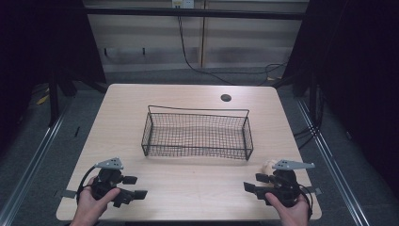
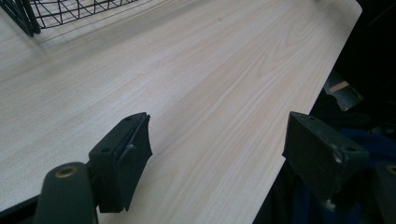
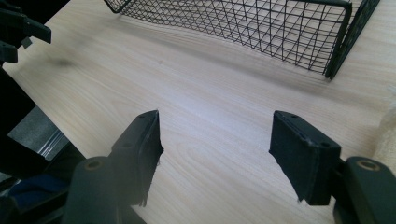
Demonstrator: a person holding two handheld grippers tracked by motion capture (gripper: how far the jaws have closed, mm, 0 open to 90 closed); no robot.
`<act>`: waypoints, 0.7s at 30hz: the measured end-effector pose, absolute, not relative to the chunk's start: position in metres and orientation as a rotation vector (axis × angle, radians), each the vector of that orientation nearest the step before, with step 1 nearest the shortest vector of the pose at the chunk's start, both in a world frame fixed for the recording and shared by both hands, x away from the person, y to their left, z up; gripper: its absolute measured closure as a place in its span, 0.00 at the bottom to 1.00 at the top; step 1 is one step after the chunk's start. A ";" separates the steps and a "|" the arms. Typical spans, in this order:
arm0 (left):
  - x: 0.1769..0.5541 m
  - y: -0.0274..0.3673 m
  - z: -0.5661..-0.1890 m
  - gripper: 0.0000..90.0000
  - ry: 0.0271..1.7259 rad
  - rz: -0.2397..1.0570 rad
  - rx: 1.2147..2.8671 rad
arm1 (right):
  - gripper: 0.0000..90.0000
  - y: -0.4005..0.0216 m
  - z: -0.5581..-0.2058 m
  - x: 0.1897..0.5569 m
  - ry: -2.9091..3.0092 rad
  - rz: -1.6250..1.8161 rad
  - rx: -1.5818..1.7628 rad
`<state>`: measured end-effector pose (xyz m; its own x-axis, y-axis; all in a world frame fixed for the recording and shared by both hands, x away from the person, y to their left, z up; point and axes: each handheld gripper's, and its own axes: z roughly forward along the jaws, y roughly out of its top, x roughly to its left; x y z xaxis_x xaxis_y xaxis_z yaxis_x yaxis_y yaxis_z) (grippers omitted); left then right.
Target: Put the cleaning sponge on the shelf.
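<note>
A black wire basket [image 1: 197, 134] stands empty in the middle of the light wooden table [image 1: 188, 94]; its corner reaches into the left gripper view [image 2: 28, 18] and its long side runs across the right gripper view [image 3: 261, 28]. My left gripper [image 1: 139, 187] lies low at the front left, held by a hand, open above bare wood [image 2: 217, 126]. My right gripper [image 1: 250, 182] sits at the front right, also open with nothing between its jaws [image 3: 215, 123]. A small pale object [image 1: 268, 165] rests just beyond the right gripper, a sliver of it visible [image 3: 390, 130].
A round cable hole [image 1: 226, 98] lies in the table behind the basket. Dark curtains flank both sides, and cables run along the floor at the back. The table's front edge [image 2: 303, 116] passes right under the left gripper.
</note>
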<state>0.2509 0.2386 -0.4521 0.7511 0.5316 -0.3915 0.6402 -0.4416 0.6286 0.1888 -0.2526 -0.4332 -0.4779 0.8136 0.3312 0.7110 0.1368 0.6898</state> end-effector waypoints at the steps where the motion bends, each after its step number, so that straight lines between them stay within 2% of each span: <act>1: 0.251 0.239 -0.452 0.25 0.876 -0.173 2.141 | 0.36 -0.253 -0.433 0.189 2.278 1.263 1.536; 18: 0.251 0.239 -0.452 0.25 0.877 -0.170 2.148 | 0.36 -0.251 -0.427 0.202 2.432 1.210 1.648; 21: 0.250 0.238 -0.452 0.25 0.881 -0.175 2.153 | 0.32 -0.249 -0.427 0.208 2.522 1.140 1.700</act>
<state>0.2504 0.2379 -0.4523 0.7494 0.5347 -0.3904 0.6434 -0.4490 0.6200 0.2083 -0.2490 -0.4269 -0.4481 0.7733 0.4486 0.8476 0.2079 0.4882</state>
